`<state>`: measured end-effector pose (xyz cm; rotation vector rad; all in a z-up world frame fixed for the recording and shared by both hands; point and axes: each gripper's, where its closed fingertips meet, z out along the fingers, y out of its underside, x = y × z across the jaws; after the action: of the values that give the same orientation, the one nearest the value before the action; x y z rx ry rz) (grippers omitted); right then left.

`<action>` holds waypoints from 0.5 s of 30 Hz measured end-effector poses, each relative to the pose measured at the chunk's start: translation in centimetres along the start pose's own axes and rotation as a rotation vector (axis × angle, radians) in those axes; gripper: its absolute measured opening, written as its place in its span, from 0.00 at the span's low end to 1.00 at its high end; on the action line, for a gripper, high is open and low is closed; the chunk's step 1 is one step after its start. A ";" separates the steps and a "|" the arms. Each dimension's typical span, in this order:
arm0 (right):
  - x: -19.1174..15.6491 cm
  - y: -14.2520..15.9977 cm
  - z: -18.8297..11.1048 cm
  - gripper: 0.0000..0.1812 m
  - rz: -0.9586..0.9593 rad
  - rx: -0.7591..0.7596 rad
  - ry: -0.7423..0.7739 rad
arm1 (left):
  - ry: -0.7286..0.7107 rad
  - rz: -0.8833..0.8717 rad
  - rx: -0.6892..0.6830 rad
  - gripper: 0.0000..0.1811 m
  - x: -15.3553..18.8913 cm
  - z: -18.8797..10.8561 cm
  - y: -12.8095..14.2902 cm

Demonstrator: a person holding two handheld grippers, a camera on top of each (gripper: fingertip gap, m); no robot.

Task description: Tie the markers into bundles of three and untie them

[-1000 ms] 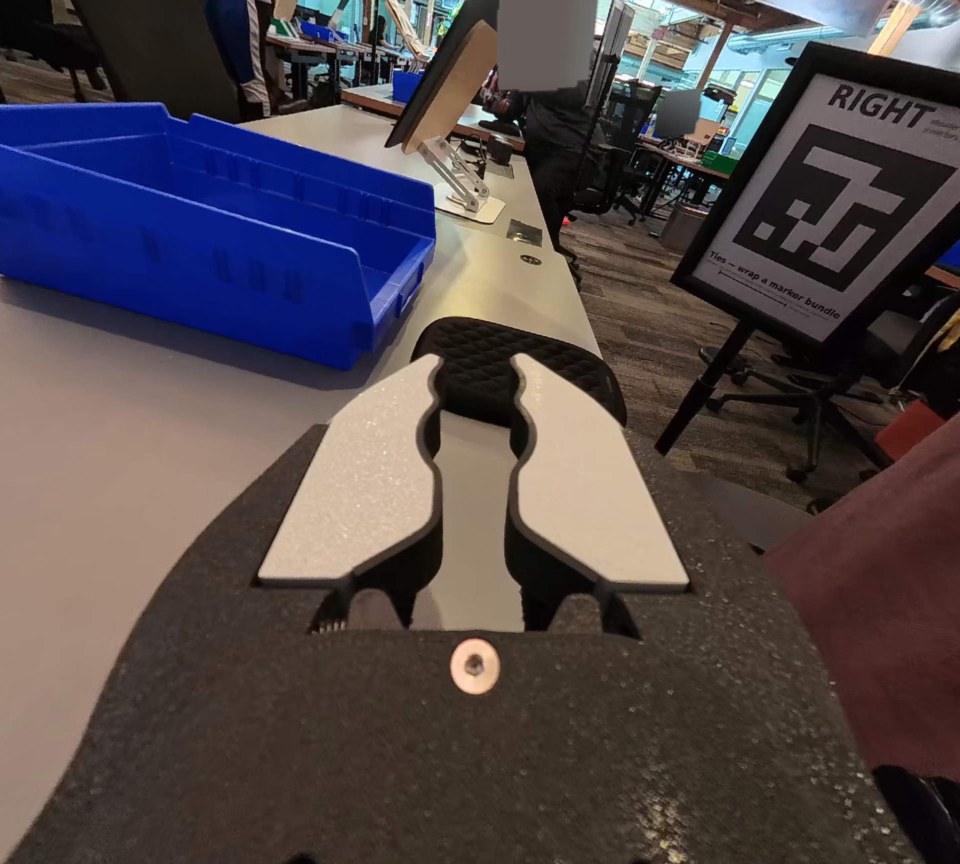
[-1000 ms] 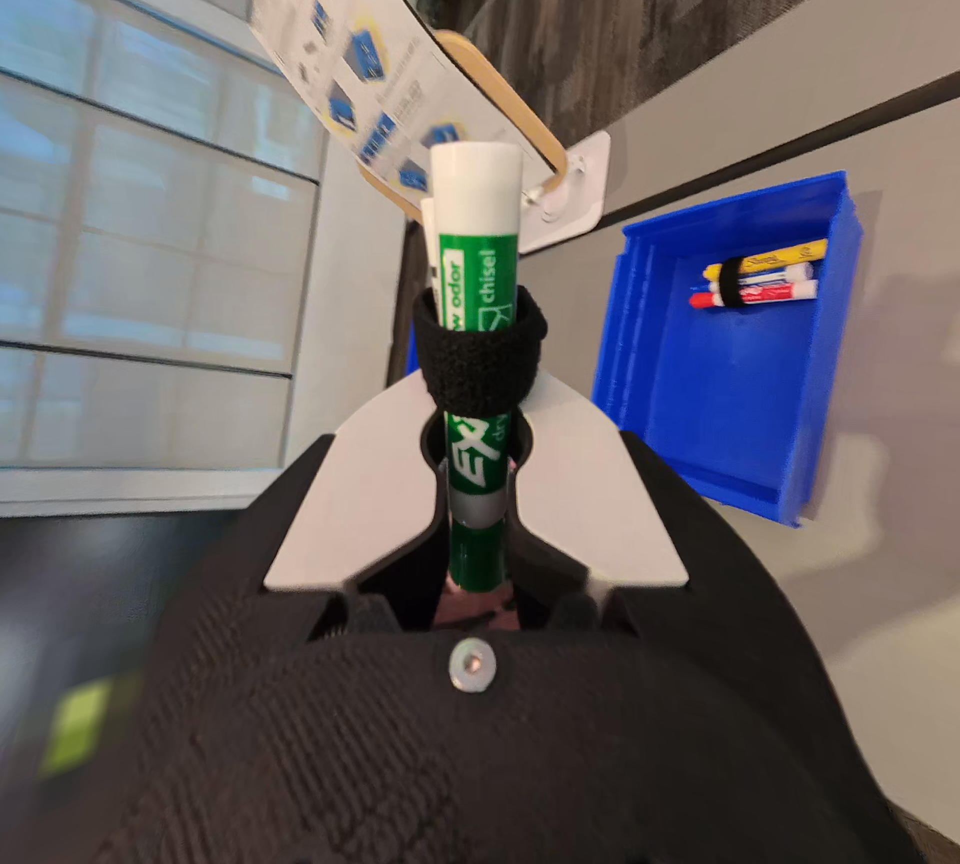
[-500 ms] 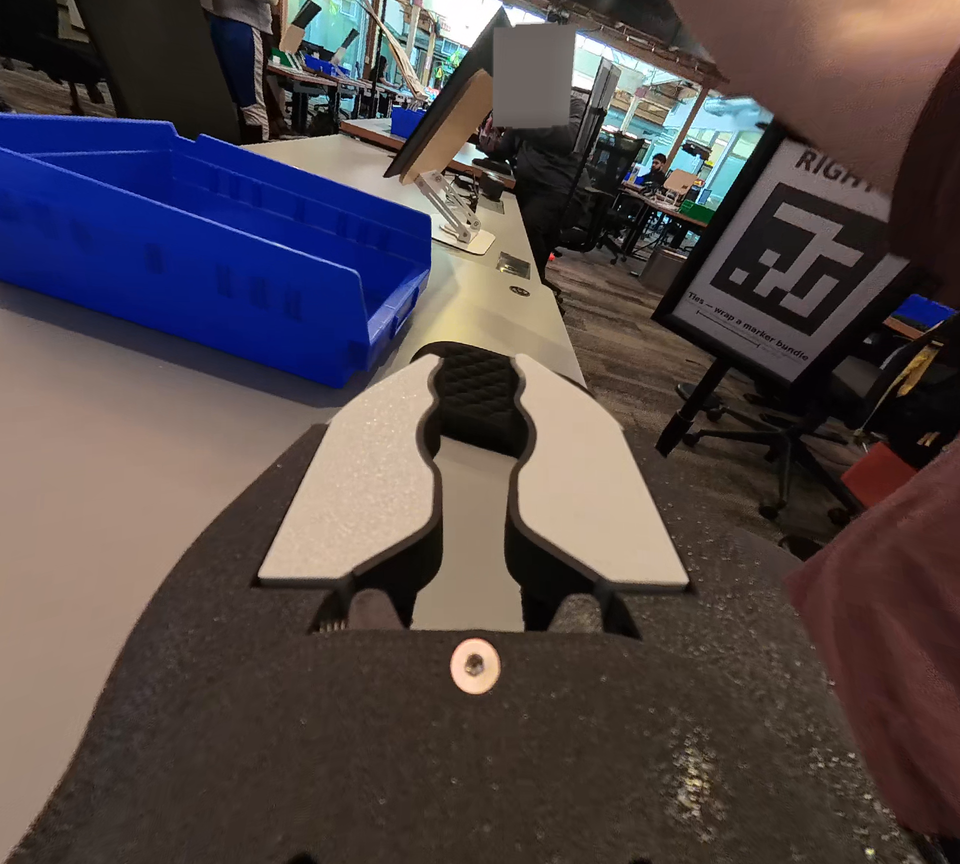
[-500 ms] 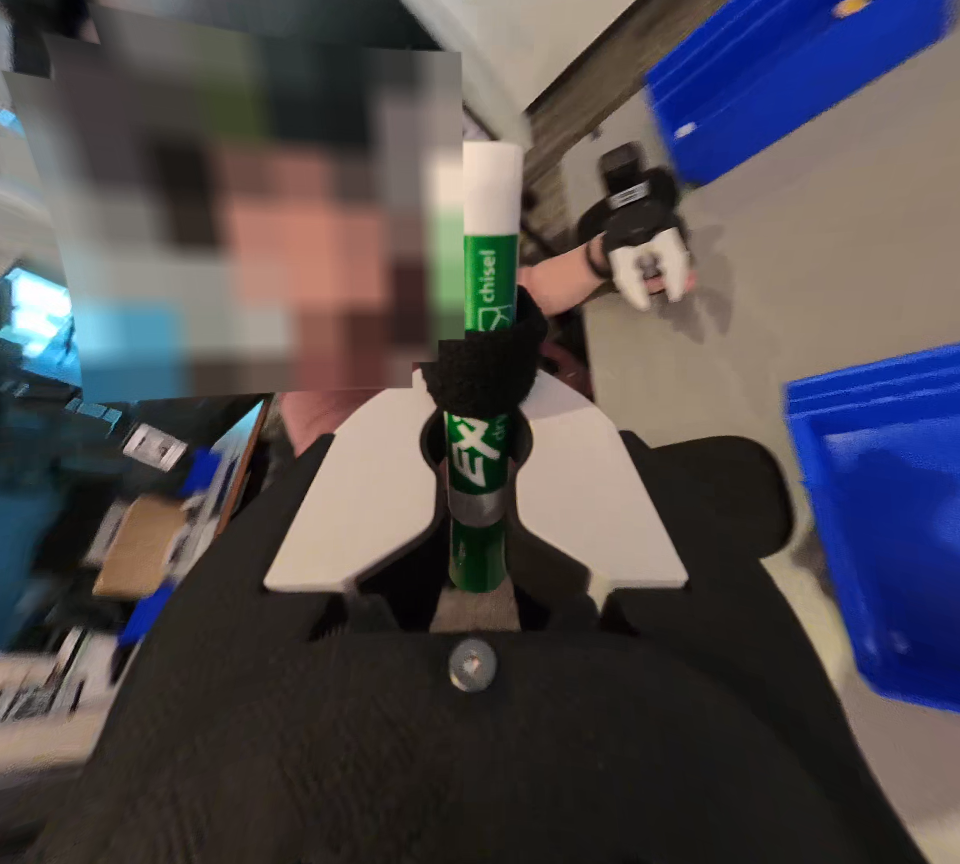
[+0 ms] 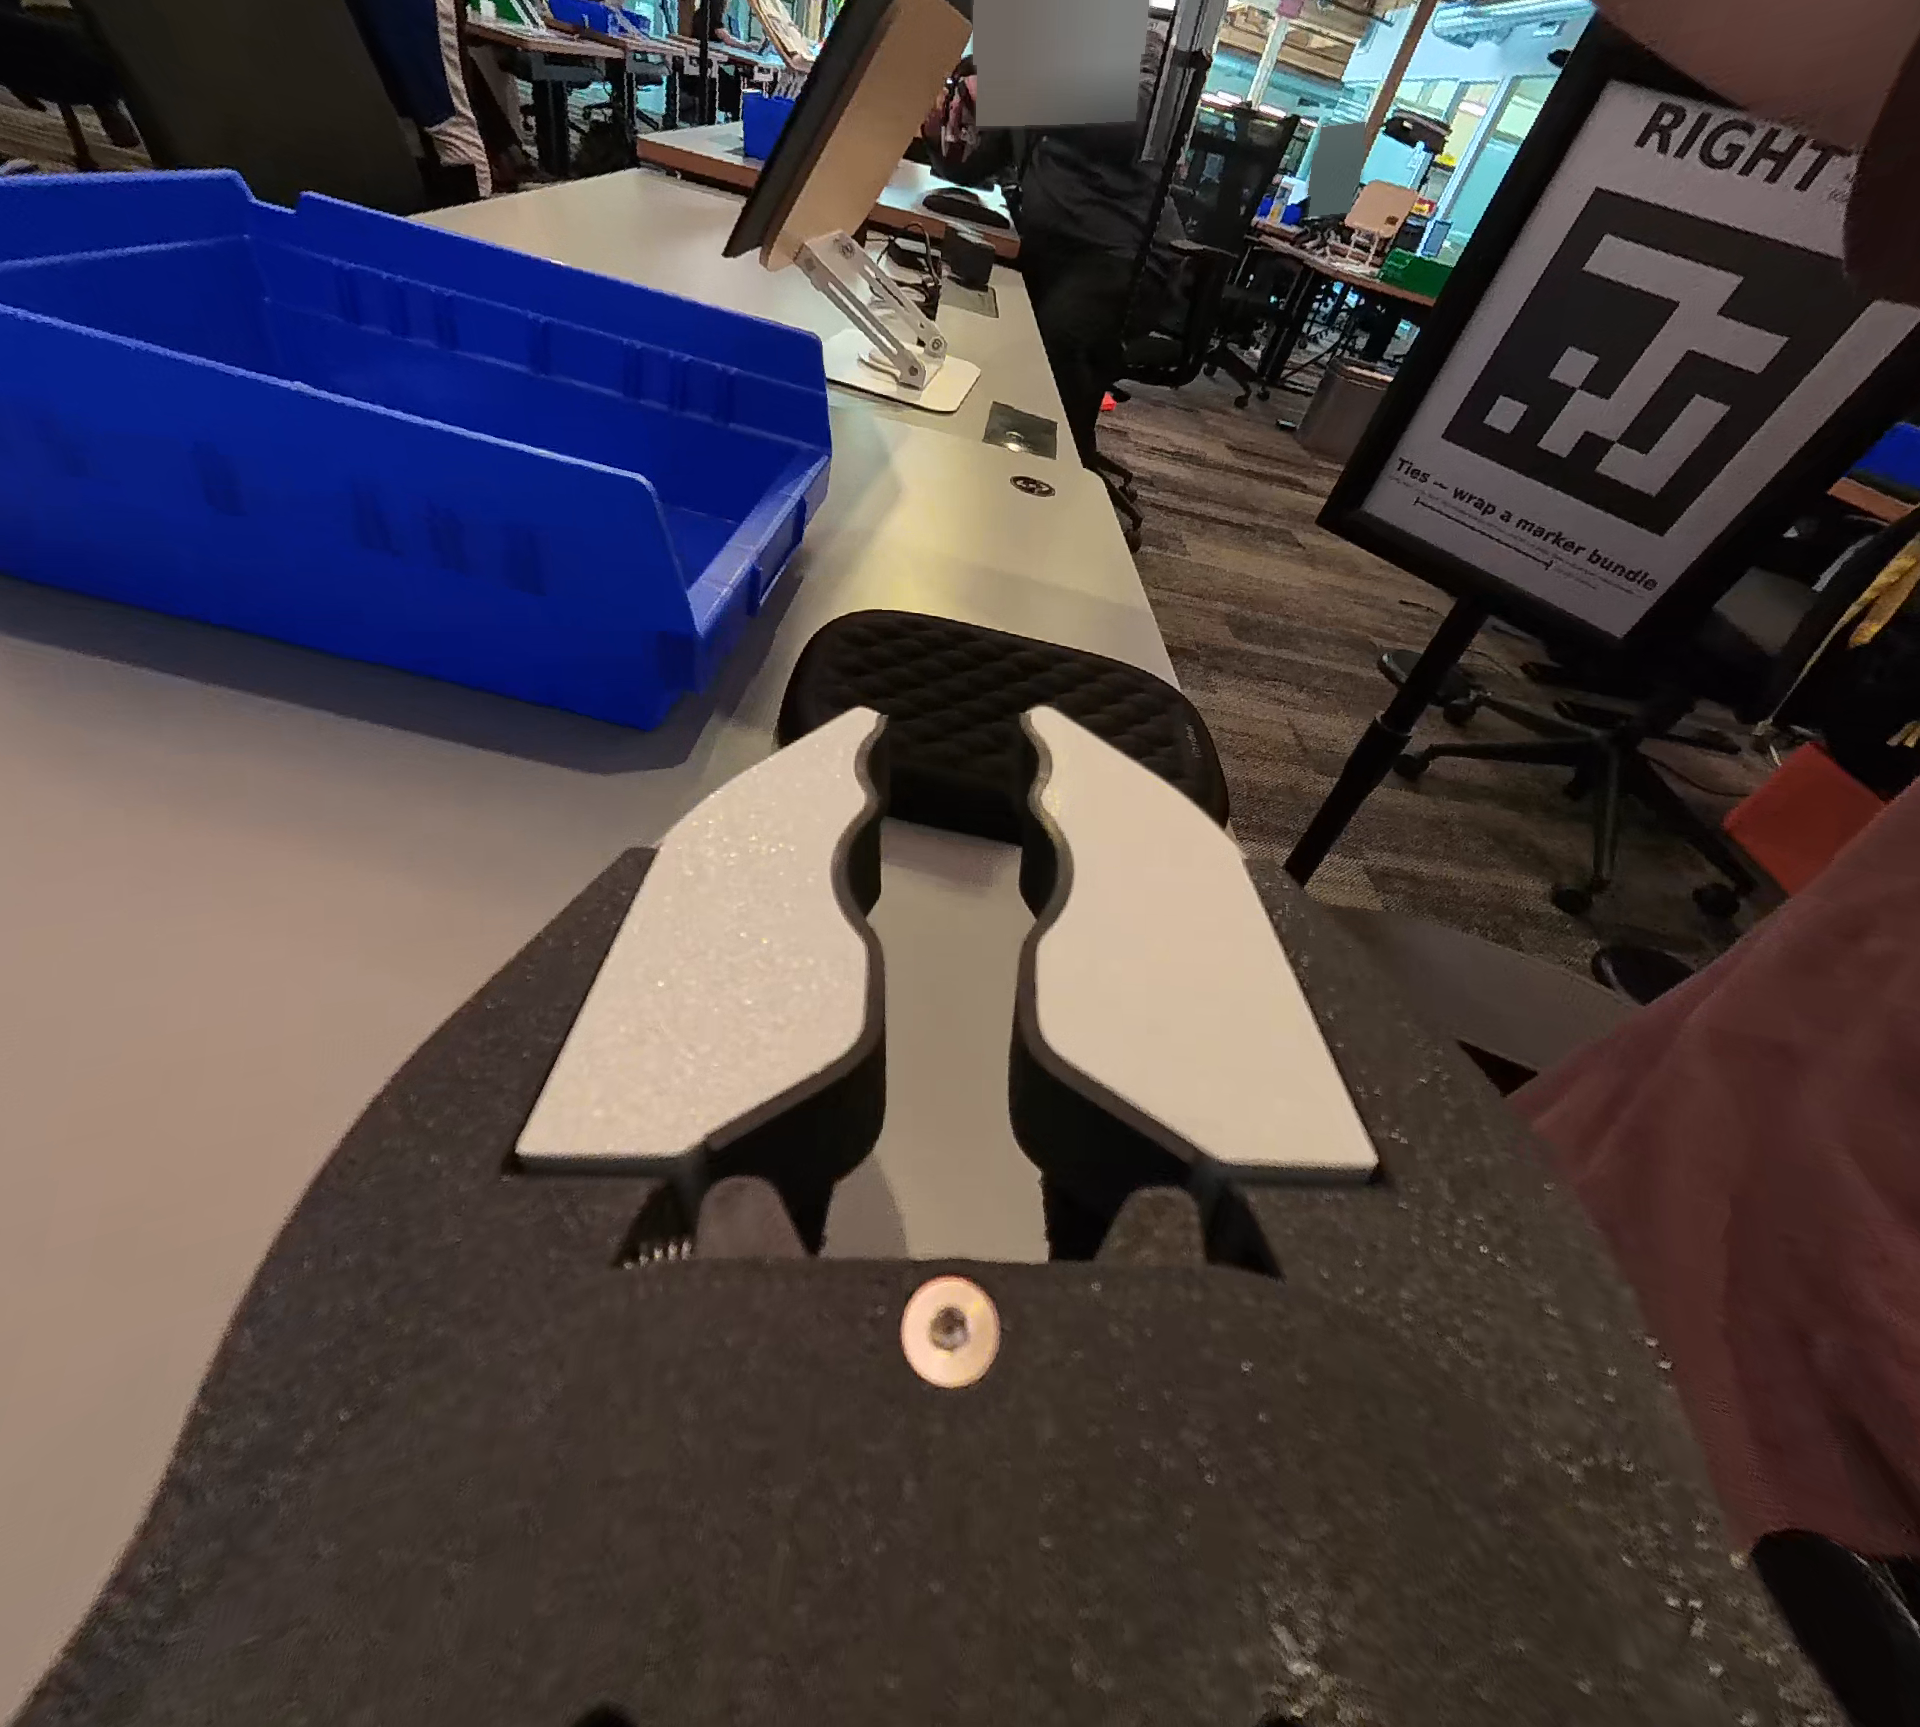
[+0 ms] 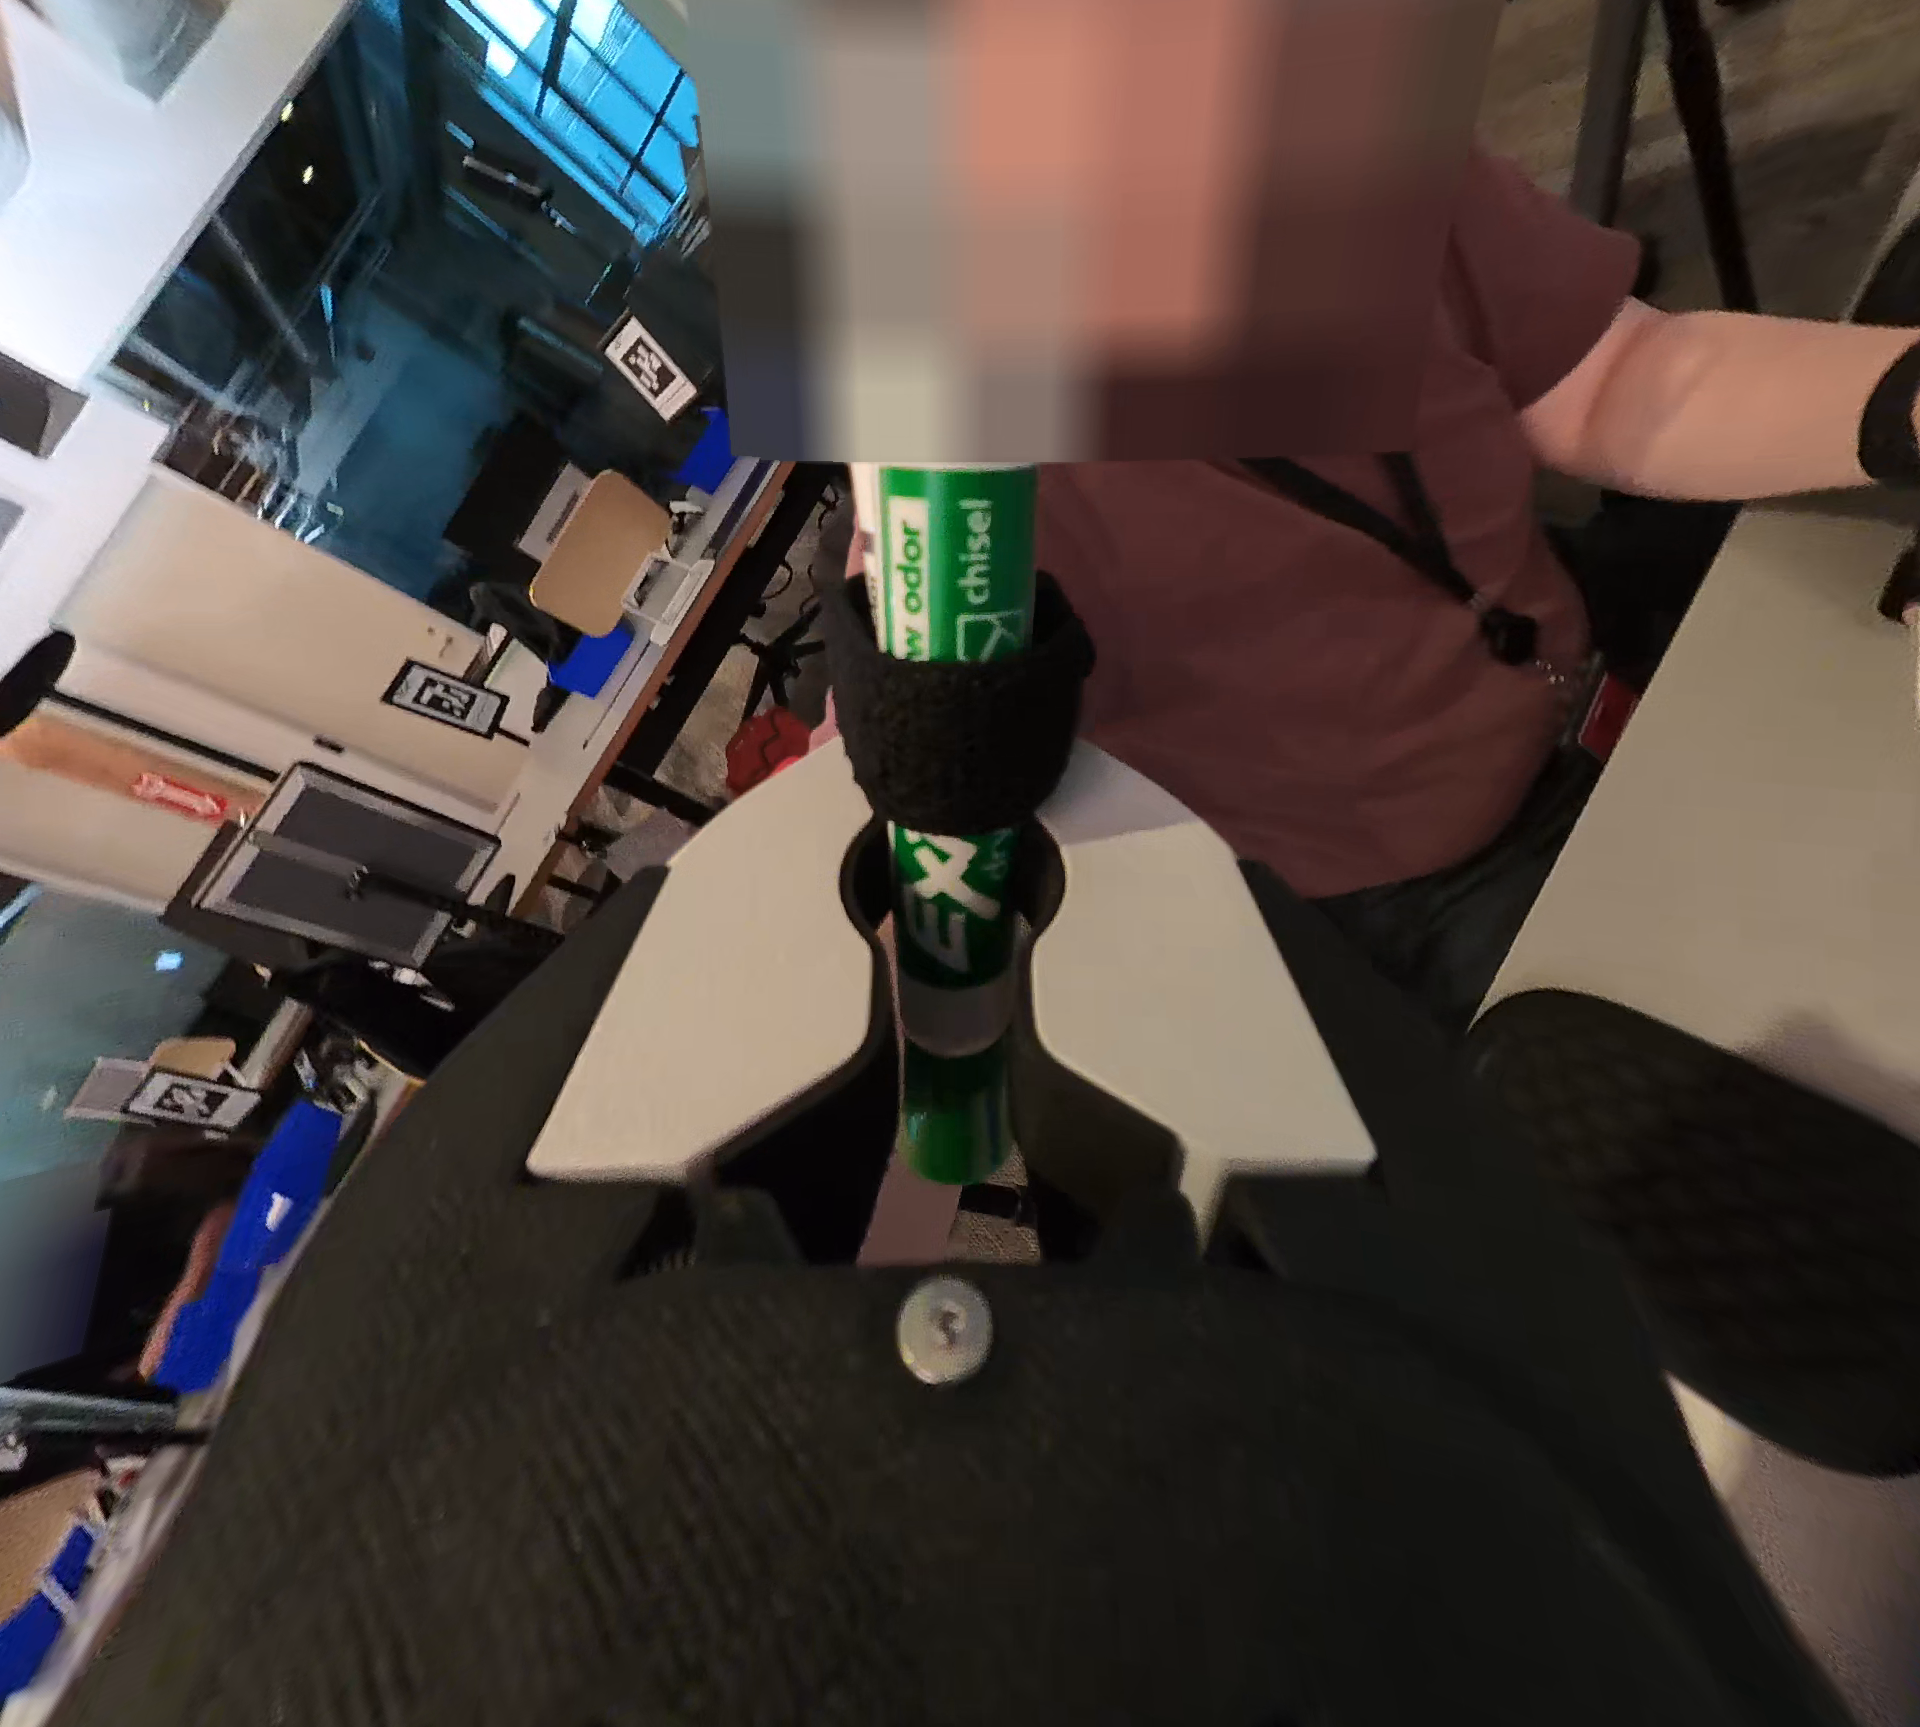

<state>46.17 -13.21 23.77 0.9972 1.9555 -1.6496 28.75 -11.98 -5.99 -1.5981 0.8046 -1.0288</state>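
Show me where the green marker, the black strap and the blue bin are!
green marker [image 6: 956, 555]: right wrist view, on its green barrel above the strap.
black strap [image 6: 951, 721]: right wrist view, on the front of the band around the markers.
blue bin [image 5: 364, 524]: left wrist view, on its near side wall.

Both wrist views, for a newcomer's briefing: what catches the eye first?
The green marker clamped in the right hand-held gripper, with a black strap wrapped round it. Then the blue bin on the grey table, left of the empty left hand-held gripper.
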 end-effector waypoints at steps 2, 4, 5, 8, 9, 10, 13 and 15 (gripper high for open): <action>-0.1 0.0 0.4 0.11 -0.020 -0.016 -0.012 | 0.002 0.000 -0.003 0.12 0.0 0.0 0.0; 0.5 0.1 0.3 0.11 0.020 -0.015 0.000 | 0.001 -0.007 -0.003 0.12 0.0 0.0 0.0; 1.2 0.2 0.0 0.11 0.050 0.002 0.023 | 0.001 -0.008 -0.003 0.12 0.0 0.0 -0.1; 4.8 0.5 -1.4 0.11 0.120 0.118 0.096 | -0.018 0.002 0.005 0.12 -0.1 -0.2 -0.3; 6.5 1.1 -1.9 0.11 0.169 0.156 0.128 | -0.028 -0.002 0.006 0.12 -0.3 -0.3 -0.4; 8.3 2.0 -2.4 0.11 0.222 0.181 0.160 | -0.034 -0.012 0.010 0.12 -0.5 -0.4 -0.5; 13.2 4.4 -3.7 0.11 0.347 0.269 0.242 | -0.044 -0.050 0.031 0.12 -0.9 -0.6 -0.7; 15.8 5.9 -4.0 0.11 0.382 0.259 0.346 | -0.049 -0.059 0.042 0.12 -1.1 -0.9 -0.9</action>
<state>40.48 -4.85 9.67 1.7340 1.6243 -1.6111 27.53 -11.12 -5.24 -1.6137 0.7020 -1.0383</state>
